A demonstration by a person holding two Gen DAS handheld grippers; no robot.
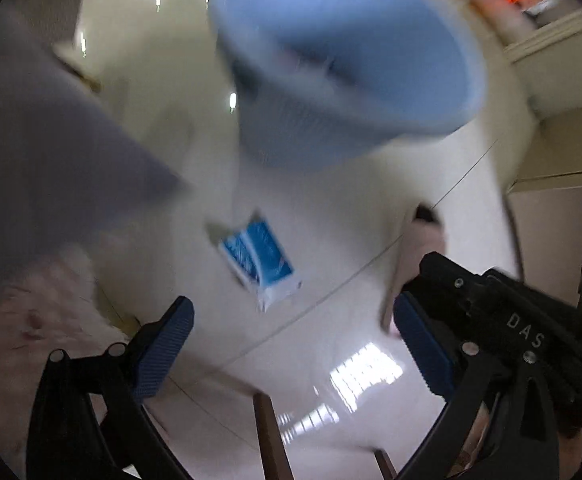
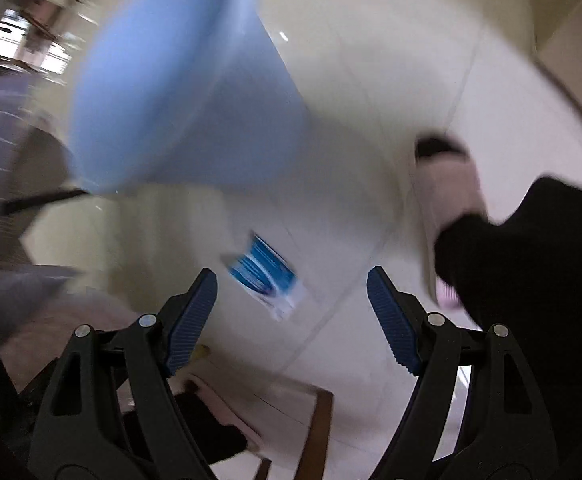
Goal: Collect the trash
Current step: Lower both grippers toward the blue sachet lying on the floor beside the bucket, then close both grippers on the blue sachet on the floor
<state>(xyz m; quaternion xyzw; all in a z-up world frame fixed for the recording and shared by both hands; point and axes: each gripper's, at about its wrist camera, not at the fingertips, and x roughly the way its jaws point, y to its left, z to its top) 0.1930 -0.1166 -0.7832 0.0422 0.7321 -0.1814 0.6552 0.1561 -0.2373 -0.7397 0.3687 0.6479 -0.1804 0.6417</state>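
The floor (image 1: 331, 208) is shiny white tile with thin dark lines. A blue and white wrapper (image 1: 261, 258) lies flat on it. A light blue bin (image 1: 331, 80) stands on the floor behind the wrapper, a little way off.

— Where does the wrapper (image 1: 259, 262) lie?
— Flat on the floor (image 1: 331, 216), just before the bin (image 1: 343, 68), which stands behind it.
— And the slipper (image 2: 447, 184)?
— Right of the wrapper, well apart.

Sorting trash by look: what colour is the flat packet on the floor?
Blue and white packet, clearest in the left wrist view.
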